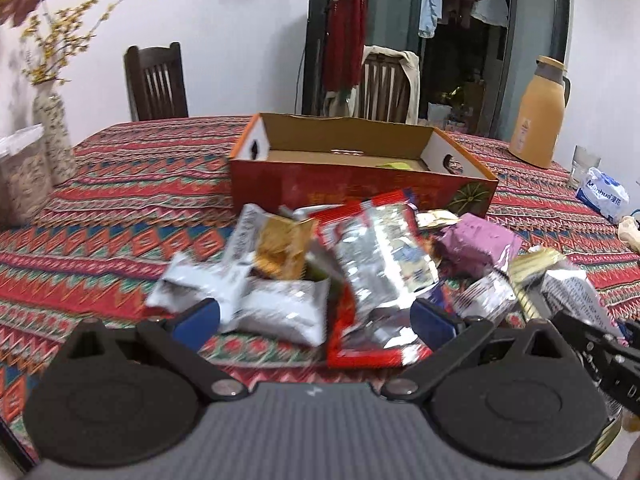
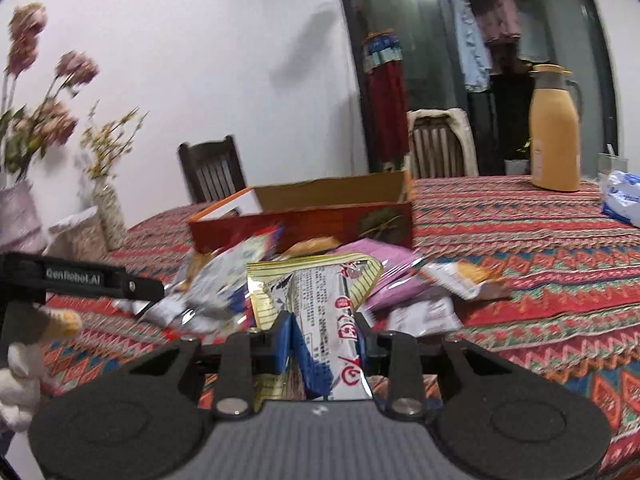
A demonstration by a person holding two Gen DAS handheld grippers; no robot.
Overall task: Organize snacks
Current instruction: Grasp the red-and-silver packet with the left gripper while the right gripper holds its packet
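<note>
Spread wide and holding nothing, the left gripper (image 1: 316,320) hangs over a heap of snack packets (image 1: 340,272) on a red patterned tablecloth (image 1: 132,200); a silver-and-red foil pack (image 1: 376,280) and a white pack (image 1: 280,312) lie between its blue pads (image 1: 200,316). Beyond the heap stands an open red cardboard box (image 1: 360,176), with a tan thermos (image 1: 538,116), a drinking glass (image 1: 584,166) and a blue-and-white bag (image 1: 604,194), its lettering blurred, to the right, and a flower vase (image 1: 54,136) to the left. From the right wrist, the right gripper (image 2: 324,336) is clamped on a white-and-yellow packet (image 2: 320,308) printed with red Chinese characters, lifted before the heap and box (image 2: 304,220). At left, the other tool reads "GenRobot.AI" beside a gloved hand (image 2: 20,376).
</note>
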